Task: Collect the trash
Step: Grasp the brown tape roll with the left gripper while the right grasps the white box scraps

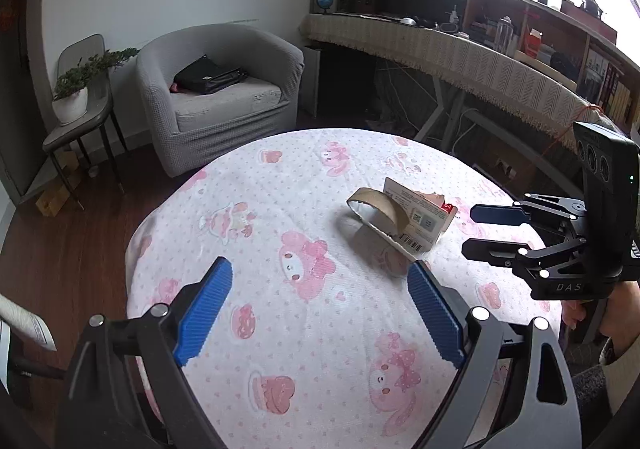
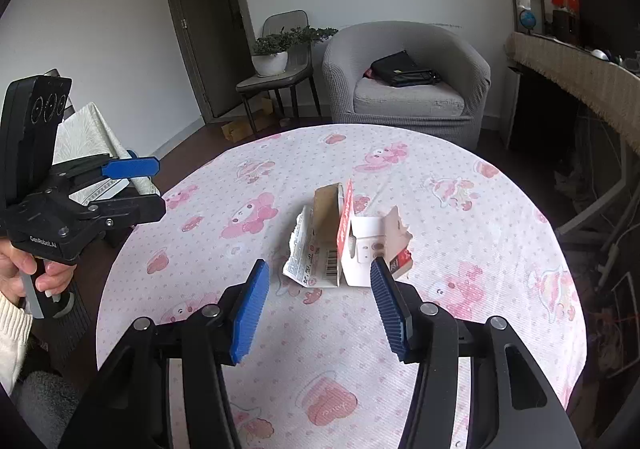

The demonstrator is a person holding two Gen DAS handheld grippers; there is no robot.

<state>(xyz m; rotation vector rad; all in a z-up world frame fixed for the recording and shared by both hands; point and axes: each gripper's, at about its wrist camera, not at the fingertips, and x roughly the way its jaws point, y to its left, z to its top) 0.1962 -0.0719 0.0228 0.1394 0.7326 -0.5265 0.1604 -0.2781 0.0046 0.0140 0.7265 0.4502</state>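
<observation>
The torn cardboard packaging (image 2: 344,245), the only trash in view, lay near the middle of the counter (image 2: 500,289) on its pink cartoon-print cloth, partly standing, with a curled brown flap, a barcode panel and a red-edged white panel. Neither gripper touched it. The left gripper (image 1: 320,307) hovered above the cloth with its blue pads spread wide and nothing between them, the packaging lying ahead and to its right. The right gripper (image 2: 320,305) pointed almost straight at the packaging, its pads parted and bare, the torn card just beyond their tips. The step in hand looked like the approach, before any pickup. The next move probably called for one gripper to come down over an upright panel and pinch the thin card firmly, since it seemed light, floppy and likely to slide or fold. No bin showed in either view.
</observation>
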